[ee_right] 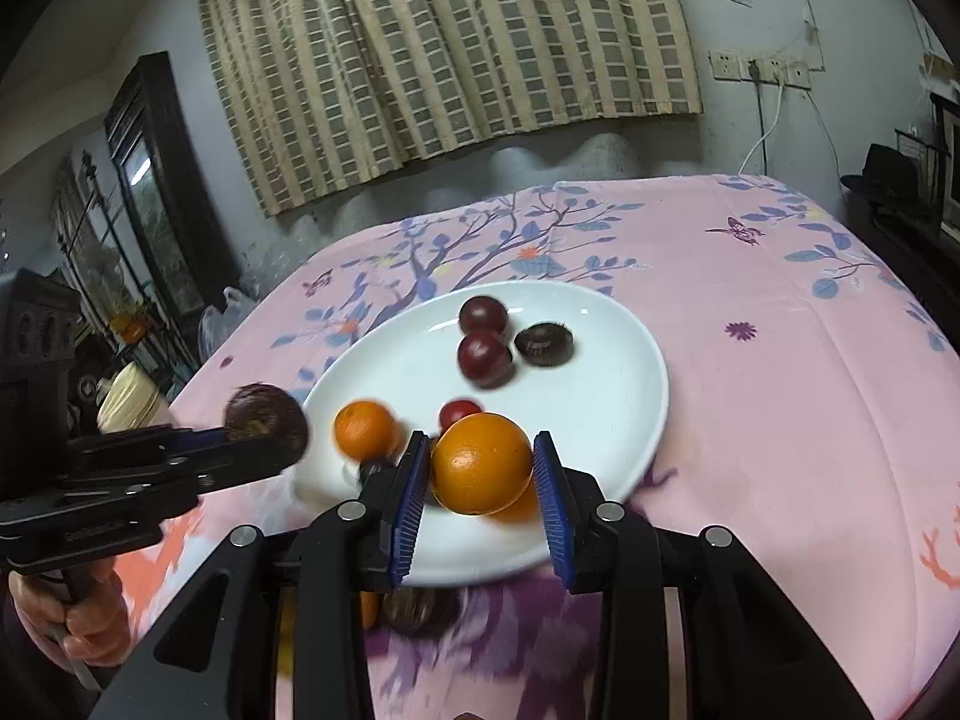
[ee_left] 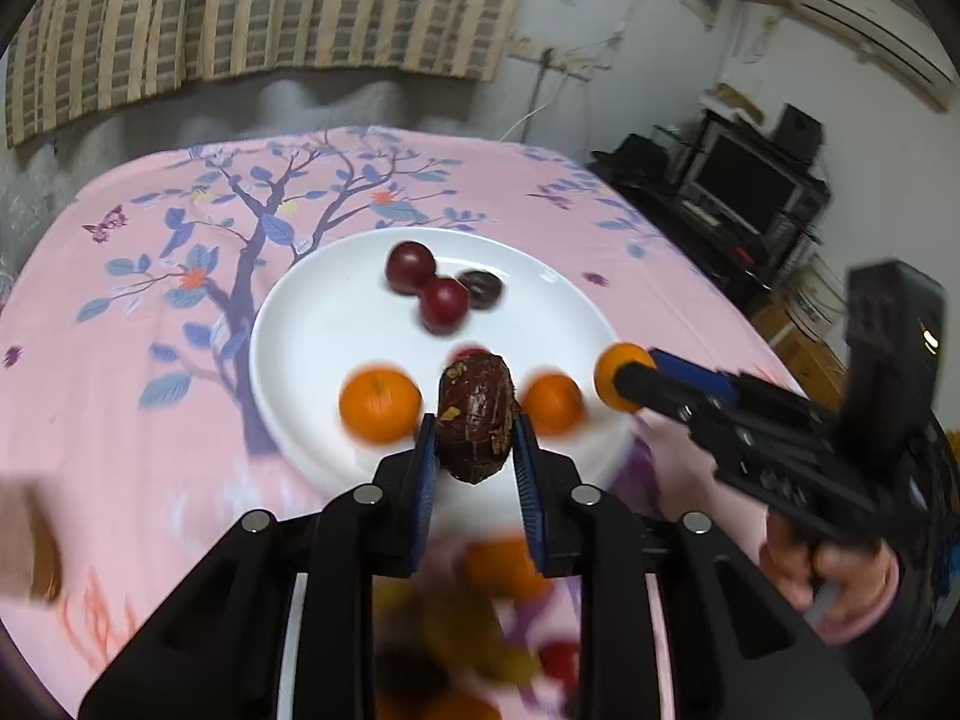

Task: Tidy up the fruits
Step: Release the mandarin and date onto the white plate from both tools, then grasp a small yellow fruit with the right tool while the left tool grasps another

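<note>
No brand, label or readable writing shows on any fruit, on the plate or on either claw. The left claw points down and forward over the near rim of a white plate, its blue pads closed tight on a dark brown wrinkled fruit with tan flecks, held upright between them. The right claw also slants down toward the plate, a little flatter, gripping an orange between its blue pads; in the left wrist view it reaches in from the right, with that orange just past the plate's right edge. A hand in a pink sleeve holds the right claw's handle low at the right, and another hand holds the left claw's handle low at the left of the right wrist view. The plate sits on a pink cloth printed with a blue-leaved tree and butterflies, covering the tabletop. On the plate's far side lie two dark red plums, touching, with a dark brown fruit just beside them. Nearer the front are two small oranges and a small red fruit. More fruit lies blurred on the cloth below the claws. A checked curtain hangs behind
</note>
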Tool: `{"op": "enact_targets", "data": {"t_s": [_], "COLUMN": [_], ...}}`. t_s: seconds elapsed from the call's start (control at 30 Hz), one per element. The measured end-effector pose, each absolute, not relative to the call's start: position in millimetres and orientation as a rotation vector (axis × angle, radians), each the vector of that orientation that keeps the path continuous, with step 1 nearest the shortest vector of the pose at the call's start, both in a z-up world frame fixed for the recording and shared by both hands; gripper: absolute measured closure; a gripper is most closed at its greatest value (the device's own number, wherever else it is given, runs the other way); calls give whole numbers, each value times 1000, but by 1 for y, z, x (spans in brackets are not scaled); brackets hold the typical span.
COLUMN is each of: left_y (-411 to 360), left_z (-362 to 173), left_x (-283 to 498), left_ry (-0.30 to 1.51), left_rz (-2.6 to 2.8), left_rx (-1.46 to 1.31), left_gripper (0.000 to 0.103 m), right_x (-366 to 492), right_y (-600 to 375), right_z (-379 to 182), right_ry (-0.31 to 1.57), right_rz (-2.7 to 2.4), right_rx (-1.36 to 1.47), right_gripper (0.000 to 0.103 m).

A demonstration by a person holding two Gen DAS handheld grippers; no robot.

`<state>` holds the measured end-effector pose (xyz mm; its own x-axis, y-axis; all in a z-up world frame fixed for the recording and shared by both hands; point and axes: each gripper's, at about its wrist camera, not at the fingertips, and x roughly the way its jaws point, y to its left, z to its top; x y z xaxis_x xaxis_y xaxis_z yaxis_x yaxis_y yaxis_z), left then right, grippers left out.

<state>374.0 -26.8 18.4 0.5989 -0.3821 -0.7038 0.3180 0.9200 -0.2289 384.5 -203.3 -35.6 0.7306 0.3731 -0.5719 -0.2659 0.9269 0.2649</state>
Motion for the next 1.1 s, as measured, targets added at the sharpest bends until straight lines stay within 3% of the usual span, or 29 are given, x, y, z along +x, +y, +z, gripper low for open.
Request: {"op": "enact_targets", "data": {"t_s": [0.1,0.17,0.2,0.23,0.3,0.43,0.7,0.87,1.1], "left_y": [-36,-35,-32,-26,-12,19,59,63,68], "left_z": [8,7,8,12,19,28,-10,-16,-15], "left_x": [408,414,411,404,385,335,256,231,231], "left_ry": [863,871,863,846,811,774,818,789,792], "left_rz": [-351,-305,-299,-291,-257,-197,-79,-12,-21], "left_rx": [-45,-45,-57,-77,-104,-169,-267,-188,-216], "left_gripper": [79,65,48,29,13,5,5,5,5], "right_x": [411,418,417,414,402,364,277,240,218], "right_y": [-202,-201,-201,-201,-201,-191,-162,-166,-152], "right_z": [-47,-53,-55,-56,-50,-40,-61,-60,-71], "right_ry": [681,678,686,690,682,676,783,816,916], "right_rz": [340,327,331,338,366,449,545,631,774], "right_rx": [191,173,173,180,176,145,-1,10,-39], "right_gripper": [66,59,52,52,49,41,41,41,67]}}
